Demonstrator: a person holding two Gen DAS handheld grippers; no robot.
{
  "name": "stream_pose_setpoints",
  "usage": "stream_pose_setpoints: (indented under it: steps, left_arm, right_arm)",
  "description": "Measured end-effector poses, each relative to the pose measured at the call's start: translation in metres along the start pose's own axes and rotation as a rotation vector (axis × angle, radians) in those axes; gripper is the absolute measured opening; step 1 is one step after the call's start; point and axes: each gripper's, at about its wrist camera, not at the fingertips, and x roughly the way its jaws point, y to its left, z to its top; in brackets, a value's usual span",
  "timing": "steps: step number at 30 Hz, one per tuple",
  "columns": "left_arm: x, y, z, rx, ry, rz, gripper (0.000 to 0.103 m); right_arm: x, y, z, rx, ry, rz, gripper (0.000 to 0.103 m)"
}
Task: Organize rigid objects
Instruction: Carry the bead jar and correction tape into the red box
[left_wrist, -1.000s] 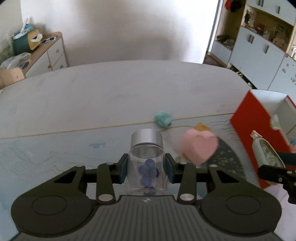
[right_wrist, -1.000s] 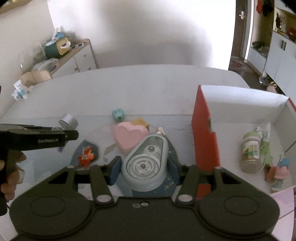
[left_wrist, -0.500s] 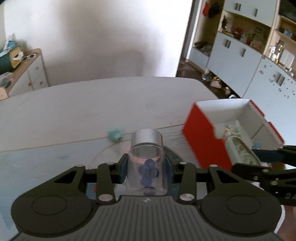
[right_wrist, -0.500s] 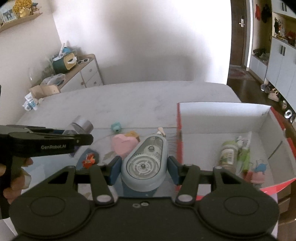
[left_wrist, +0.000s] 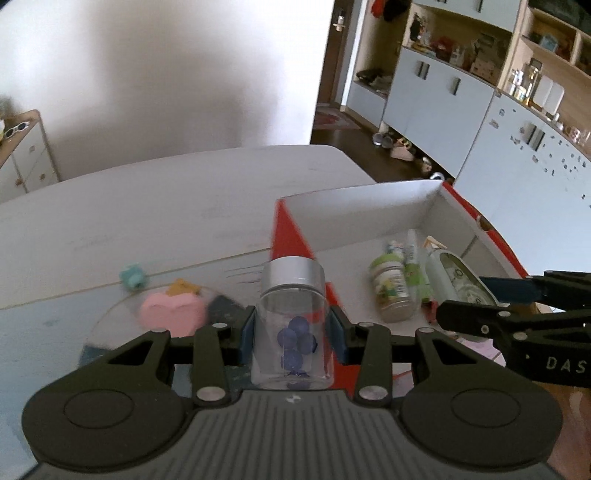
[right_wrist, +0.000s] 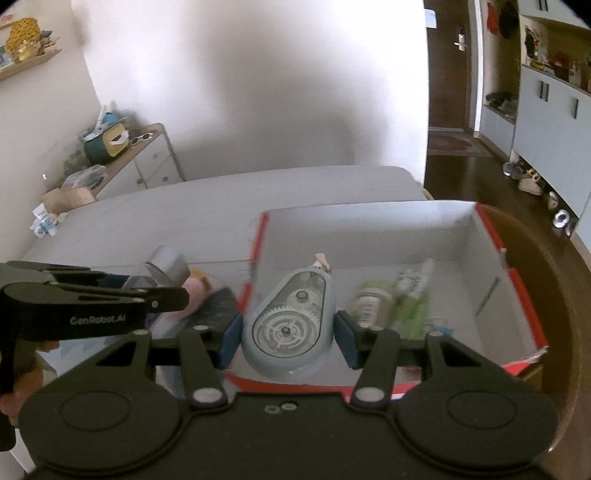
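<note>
Jar (left_wrist: 291, 325) with silver cap and blue beads clamped upright between left gripper (left_wrist: 291, 332) pads; right gripper (right_wrist: 288, 332) clamps tape dispenser (right_wrist: 288, 321) over red box (right_wrist: 517, 280).

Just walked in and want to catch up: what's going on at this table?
A person is tidying small things into a red box, holding a tool in each hand. The left tool grips a clear jar with a silver lid and blue beads inside, beside the box's near corner. The right tool holds a grey correction tape dispenser above the open box, where a green-lidded bottle lies. A pink heart and a small teal toy sit on the table.
</note>
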Motion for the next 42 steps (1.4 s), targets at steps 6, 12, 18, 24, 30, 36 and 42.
stream_pose_setpoints:
  steps: [6,12,18,24,30,36,42]
  left_arm:
    - [0.021,-0.037,0.009,0.024,0.017,0.004,0.04]
    - [0.051,-0.069,0.021,0.048,0.049,0.009,0.04]
    - [0.086,-0.086,0.029,0.066,0.099,0.053,0.04]
    - [0.121,-0.086,0.034,0.053,0.169,0.112,0.04]
    - [0.143,-0.09,0.04,0.057,0.205,0.155,0.04]
    - [0.158,-0.098,0.044,0.085,0.233,0.184,0.04]
    - [0.17,-0.104,0.04,0.106,0.268,0.221,0.04]
  right_arm:
    - [0.0,-0.042,0.0,0.01,0.009,-0.024,0.053]
    - [0.008,-0.079,0.001,0.019,0.033,-0.044,0.053]
    - [0.027,-0.106,0.007,-0.017,0.069,-0.058,0.053]
    - [0.056,-0.121,0.015,-0.066,0.113,-0.07,0.053]
    - [0.086,-0.129,0.021,-0.106,0.149,-0.088,0.053]
    - [0.101,-0.125,0.027,-0.181,0.151,-0.099,0.053]
    - [0.106,-0.117,0.024,-0.257,0.159,-0.101,0.053]
